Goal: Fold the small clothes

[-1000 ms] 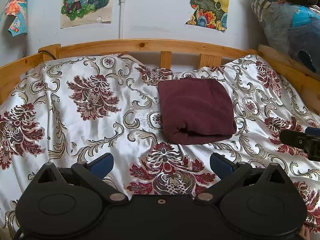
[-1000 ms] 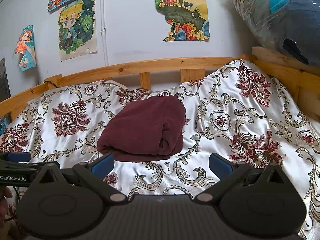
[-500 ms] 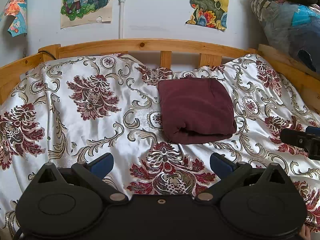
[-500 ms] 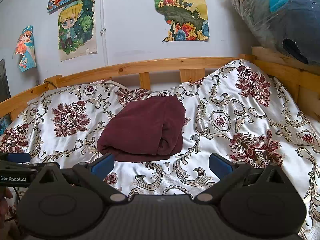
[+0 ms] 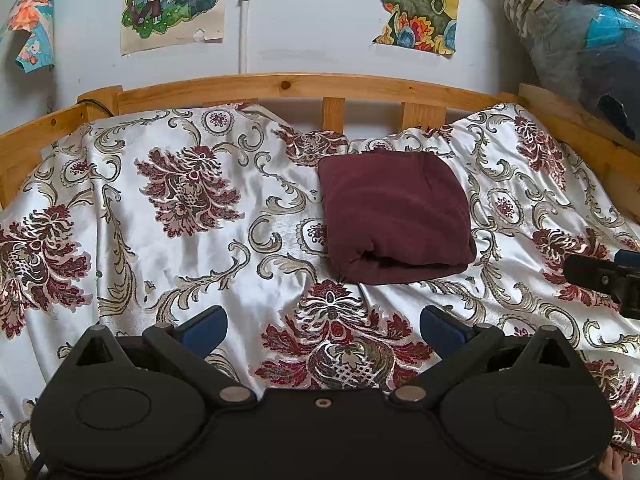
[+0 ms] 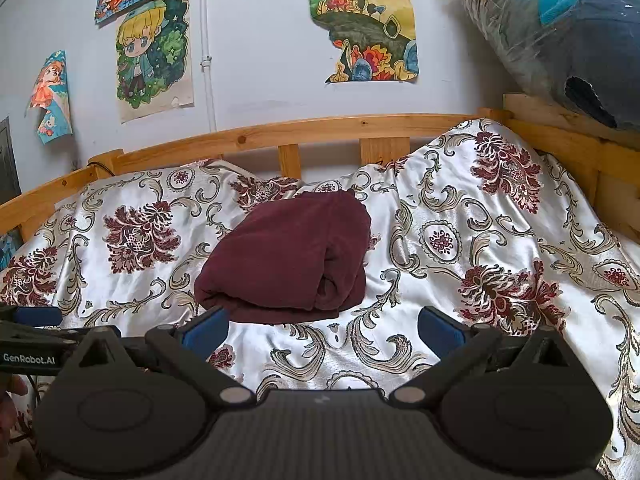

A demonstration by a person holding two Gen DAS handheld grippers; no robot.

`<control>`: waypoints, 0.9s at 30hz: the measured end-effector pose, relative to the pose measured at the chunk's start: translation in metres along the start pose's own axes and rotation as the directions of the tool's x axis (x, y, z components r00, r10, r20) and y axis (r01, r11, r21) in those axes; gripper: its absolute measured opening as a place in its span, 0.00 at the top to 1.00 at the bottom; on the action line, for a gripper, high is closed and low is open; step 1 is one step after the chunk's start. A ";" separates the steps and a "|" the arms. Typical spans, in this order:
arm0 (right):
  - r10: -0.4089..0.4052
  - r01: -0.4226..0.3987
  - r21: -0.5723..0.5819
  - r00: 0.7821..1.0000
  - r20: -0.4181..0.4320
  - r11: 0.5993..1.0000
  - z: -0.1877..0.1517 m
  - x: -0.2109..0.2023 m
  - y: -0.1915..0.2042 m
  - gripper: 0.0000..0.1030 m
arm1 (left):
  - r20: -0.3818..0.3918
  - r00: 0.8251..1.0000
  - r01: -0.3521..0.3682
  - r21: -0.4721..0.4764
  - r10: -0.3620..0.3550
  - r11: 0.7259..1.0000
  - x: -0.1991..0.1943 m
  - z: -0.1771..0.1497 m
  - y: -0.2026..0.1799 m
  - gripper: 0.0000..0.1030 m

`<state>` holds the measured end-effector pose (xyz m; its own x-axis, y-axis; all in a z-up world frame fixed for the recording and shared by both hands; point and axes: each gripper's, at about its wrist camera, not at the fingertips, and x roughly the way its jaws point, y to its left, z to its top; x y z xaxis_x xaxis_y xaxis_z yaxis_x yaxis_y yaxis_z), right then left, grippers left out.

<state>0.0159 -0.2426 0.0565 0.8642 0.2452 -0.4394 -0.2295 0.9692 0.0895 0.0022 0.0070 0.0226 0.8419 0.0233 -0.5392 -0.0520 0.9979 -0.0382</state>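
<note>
One folded maroon garment (image 5: 394,216) lies on one bed (image 5: 120,216). Two hand-held grippers: left (image 5: 323,325), right (image 6: 323,325). Four posters (one barely showing) (image 6: 154,54) on the wall.

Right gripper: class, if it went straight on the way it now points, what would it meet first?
Probably the folded maroon garment on the bedspread, just ahead of the open right gripper; depth is unclear.

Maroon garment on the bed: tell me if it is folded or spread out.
Folded. The maroon garment lies as a compact bundle on the floral bedspread, layered edges showing at its near end; neither gripper touches it.
</note>
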 end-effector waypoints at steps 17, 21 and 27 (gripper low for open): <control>-0.004 0.004 0.007 1.000 -0.006 1.000 -0.001 0.000 0.000 0.00 | -0.068 0.997 -0.032 -0.021 0.031 0.999 0.005 0.002 0.005 0.01; -0.004 0.004 0.010 1.000 -0.008 1.000 -0.001 0.000 -0.001 0.00 | -0.070 0.997 -0.032 -0.019 0.031 0.999 0.005 0.002 0.004 0.01; -0.004 0.004 0.014 1.000 -0.015 1.000 -0.002 0.001 -0.001 0.00 | -0.073 0.997 -0.030 -0.017 0.029 0.999 0.005 0.002 0.004 0.01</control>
<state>0.0164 -0.2431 0.0544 0.8581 0.2408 -0.4535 -0.2197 0.9705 0.0997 0.0072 0.0115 0.0220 0.7984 0.0478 -0.6002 -0.0869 0.9956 -0.0362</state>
